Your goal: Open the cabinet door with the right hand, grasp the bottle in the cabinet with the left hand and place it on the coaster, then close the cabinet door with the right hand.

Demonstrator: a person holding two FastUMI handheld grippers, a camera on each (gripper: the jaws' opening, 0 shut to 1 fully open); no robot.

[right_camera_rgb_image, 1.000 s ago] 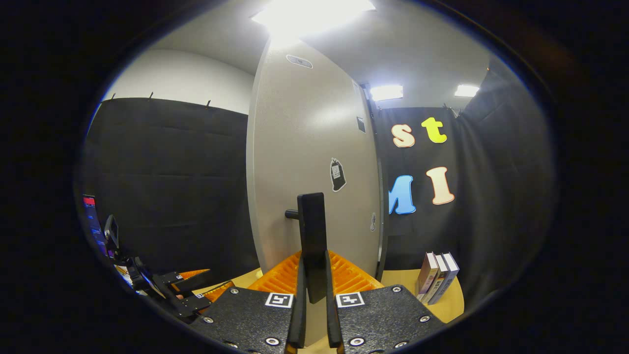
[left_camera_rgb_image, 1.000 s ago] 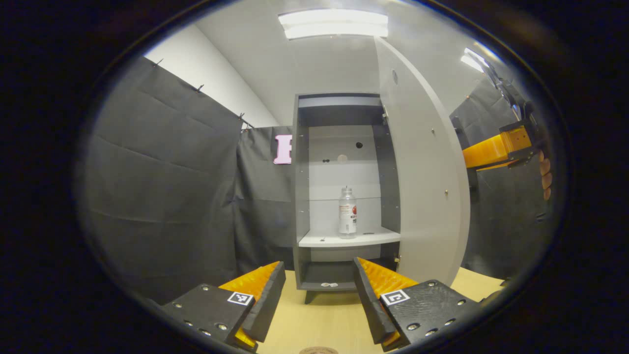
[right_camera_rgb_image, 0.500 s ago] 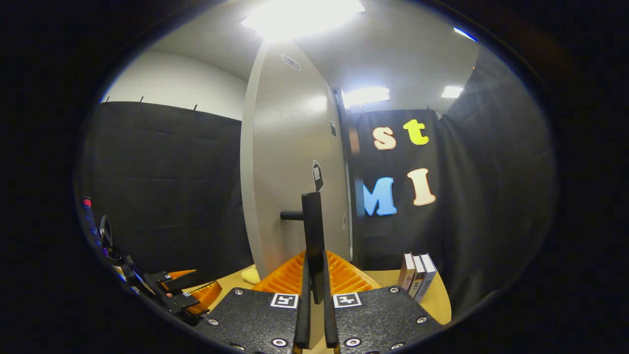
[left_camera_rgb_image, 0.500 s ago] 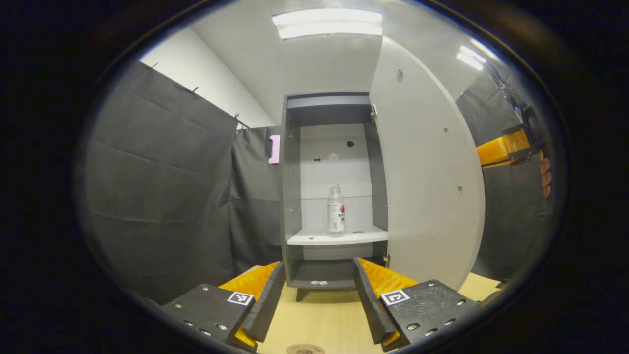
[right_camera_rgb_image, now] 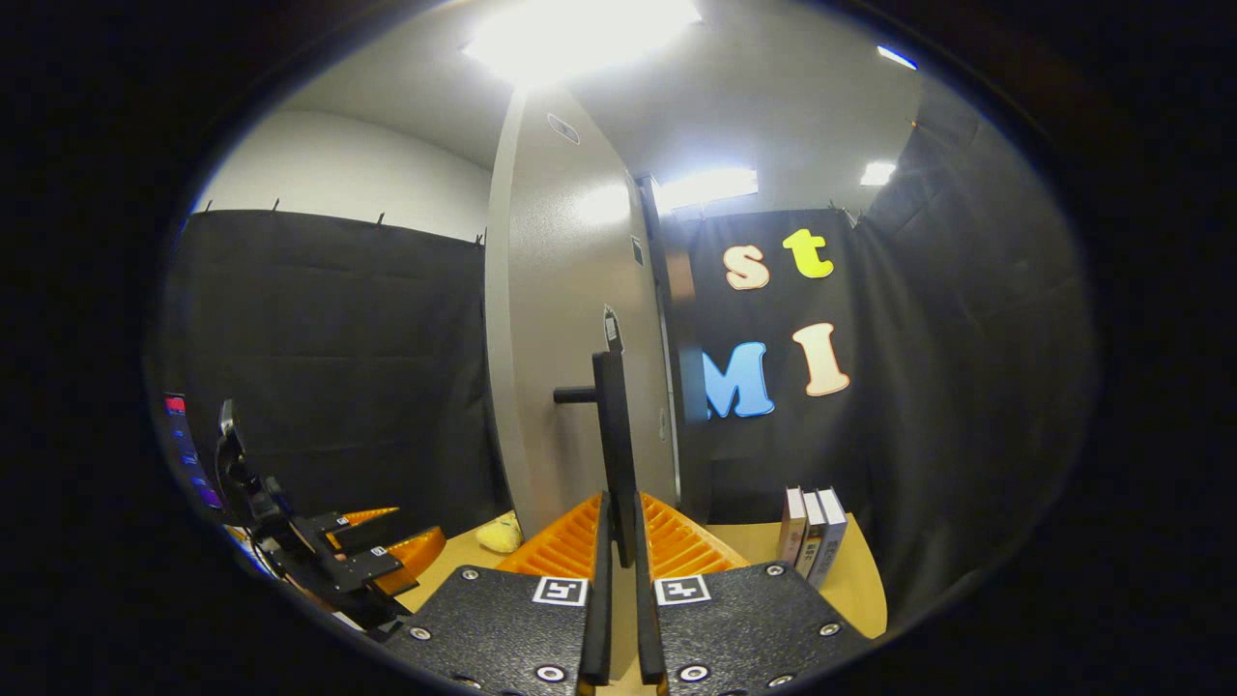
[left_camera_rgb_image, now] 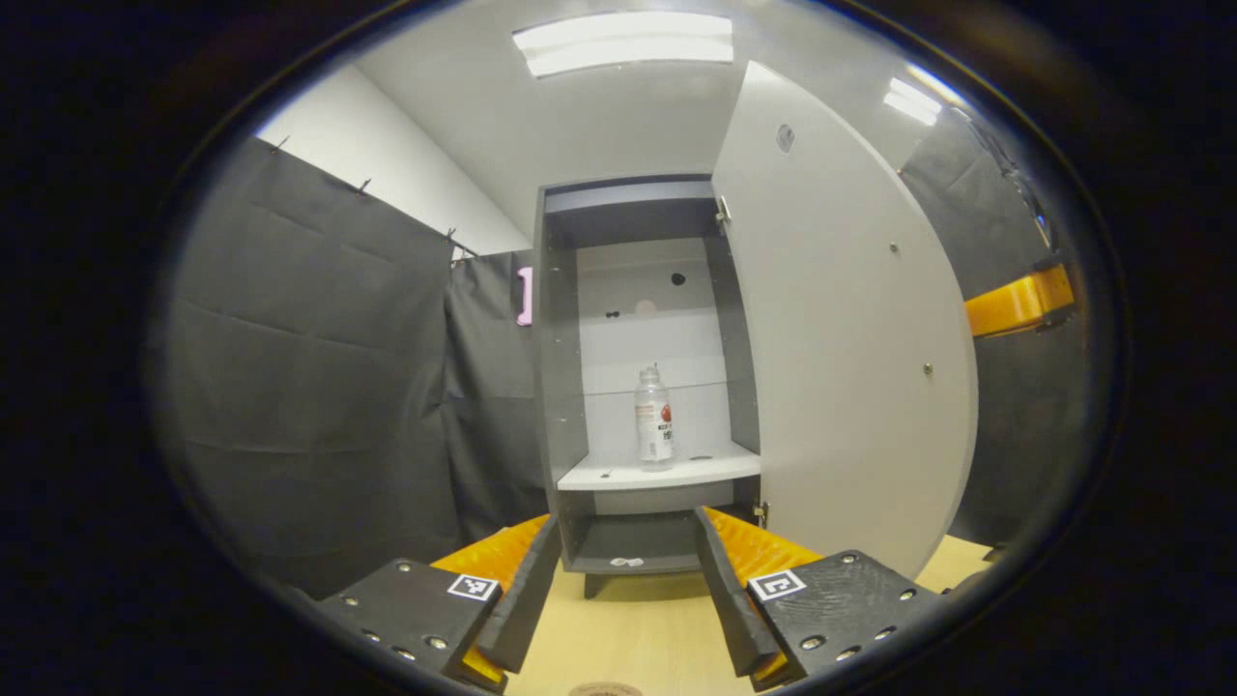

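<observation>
Door (left_camera_rgb_image: 850,329) wide, bottle (left_camera_rgb_image: 653,416) unobstructed

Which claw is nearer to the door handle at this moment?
Right. The right claw is shut on the door handle itself. The left claw is open and faces the cabinet interior, on the other side of the open door.

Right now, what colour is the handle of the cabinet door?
Black. The handle shows best in the right gripper view, against the pale grey cabinet door.
</observation>
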